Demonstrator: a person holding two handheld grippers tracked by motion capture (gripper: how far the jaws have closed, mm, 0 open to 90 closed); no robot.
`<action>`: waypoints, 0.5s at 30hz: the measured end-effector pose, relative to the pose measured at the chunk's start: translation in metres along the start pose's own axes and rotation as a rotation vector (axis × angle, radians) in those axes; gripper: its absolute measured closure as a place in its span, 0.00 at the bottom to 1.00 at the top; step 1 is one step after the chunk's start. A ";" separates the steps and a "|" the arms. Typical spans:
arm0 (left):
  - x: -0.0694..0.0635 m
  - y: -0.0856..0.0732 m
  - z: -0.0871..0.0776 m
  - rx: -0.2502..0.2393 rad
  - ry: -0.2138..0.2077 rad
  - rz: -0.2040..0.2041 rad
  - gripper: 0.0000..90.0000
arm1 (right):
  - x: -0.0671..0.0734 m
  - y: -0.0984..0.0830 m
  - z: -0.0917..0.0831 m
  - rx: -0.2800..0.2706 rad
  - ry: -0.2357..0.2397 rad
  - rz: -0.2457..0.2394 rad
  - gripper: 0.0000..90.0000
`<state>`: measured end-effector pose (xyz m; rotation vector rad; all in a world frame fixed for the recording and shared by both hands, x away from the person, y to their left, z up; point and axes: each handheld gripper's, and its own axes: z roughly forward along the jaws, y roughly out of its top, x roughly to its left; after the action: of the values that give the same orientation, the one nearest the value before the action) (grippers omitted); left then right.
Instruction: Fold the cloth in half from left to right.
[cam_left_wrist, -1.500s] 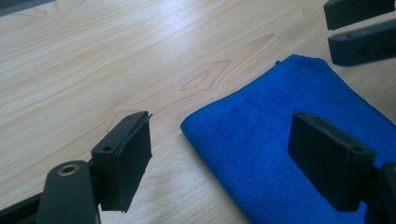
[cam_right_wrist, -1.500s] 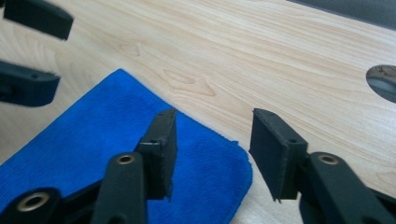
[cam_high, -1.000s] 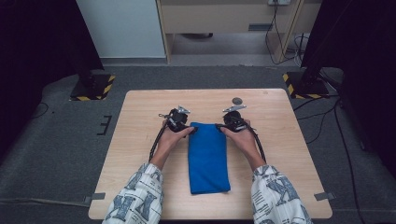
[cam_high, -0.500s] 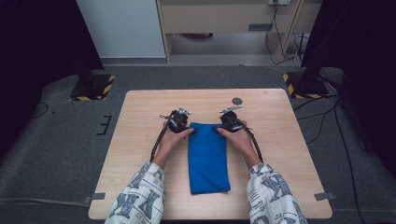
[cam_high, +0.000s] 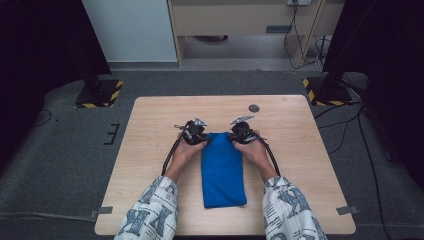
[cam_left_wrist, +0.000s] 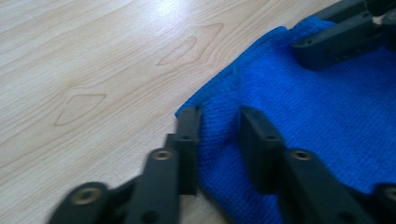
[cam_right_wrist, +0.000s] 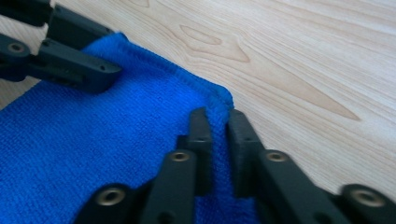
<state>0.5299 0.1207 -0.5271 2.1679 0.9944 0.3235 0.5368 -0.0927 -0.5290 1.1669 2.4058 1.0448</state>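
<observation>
A folded blue cloth (cam_high: 222, 170) lies lengthwise on the wooden table (cam_high: 150, 130). My left gripper (cam_high: 201, 138) is at its far left corner and my right gripper (cam_high: 234, 137) at its far right corner. In the left gripper view the jaws of the left gripper (cam_left_wrist: 219, 116) have just been closing and pinch a raised fold of the blue cloth (cam_left_wrist: 322, 116). In the right gripper view the right gripper (cam_right_wrist: 215, 114) has just closed and is shut tight on the hemmed corner of the cloth (cam_right_wrist: 93, 140). Each view also shows the other gripper's jaws farther off on the cloth.
A small dark disc (cam_high: 254, 108) is set in the table beyond the grippers. Bare wood lies to both sides of the cloth. Two stands with yellow-and-black bases (cam_high: 100, 95) (cam_high: 325, 92) stand on the floor past the far corners. Cables trail from both grippers.
Both grippers have edged inward onto the cloth's far corners, the right one more, and their jaws have closed on the cloth. The hands otherwise stay in place.
</observation>
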 end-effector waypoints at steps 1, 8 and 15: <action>-0.001 0.000 0.000 -0.001 -0.001 0.003 0.87 | 0.000 -0.001 0.000 -0.005 -0.001 0.001 0.95; -0.006 0.005 0.000 -0.012 0.006 0.008 0.93 | -0.005 0.000 -0.011 -0.043 0.020 0.040 0.96; -0.010 0.014 -0.007 -0.057 -0.003 -0.006 0.94 | -0.008 0.004 -0.026 -0.073 0.026 0.041 0.96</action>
<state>0.5277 0.1112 -0.5117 2.1137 0.9782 0.3423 0.5307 -0.1100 -0.5083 1.1894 2.3513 1.1566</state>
